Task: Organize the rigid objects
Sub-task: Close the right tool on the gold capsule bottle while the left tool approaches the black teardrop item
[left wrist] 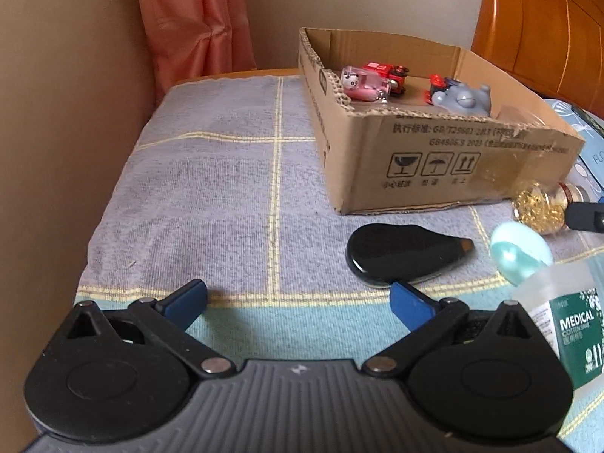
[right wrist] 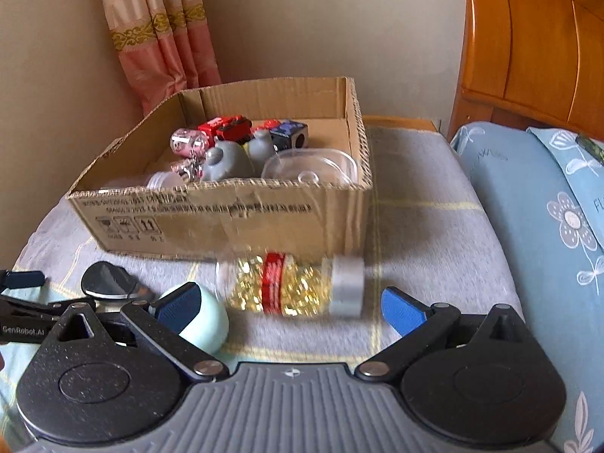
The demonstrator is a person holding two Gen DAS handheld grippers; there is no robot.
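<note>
Two grippers hang low over a desk covered with a checked towel [left wrist: 211,188], both with blue pads spread wide and nothing between them. The left gripper [left wrist: 298,300] has bare towel ahead of it; just beyond its right pad lies a flat black teardrop-shaped piece [left wrist: 396,256], and to the right of that a pale green egg-shaped thing [left wrist: 519,253]. A clear bottle with a green "MEDICAL" label [left wrist: 566,324] crowds the near right edge of that view.

The right gripper [right wrist: 290,304] faces a bottle of golden capsules [right wrist: 290,287] lying on its side, red band around the middle and white cap pointing right, between the pads but slightly farther on and a little blurred. The green egg [right wrist: 207,321] sits against the right gripper's left pad, partly behind it. The black piece [right wrist: 109,283] lies farther left, with the left gripper's tip at the edge.

Behind the bottle stands an open cardboard box [right wrist: 226,222], its near wall close to the bottle. Inside are red toy vehicles [right wrist: 226,126], a grey figure [right wrist: 230,160], a pink figure [left wrist: 358,85] and a clear lid [right wrist: 313,168]. Beyond are a pink curtain [left wrist: 192,22], a wooden headboard [right wrist: 528,45] and a blue pillow [right wrist: 528,204].
</note>
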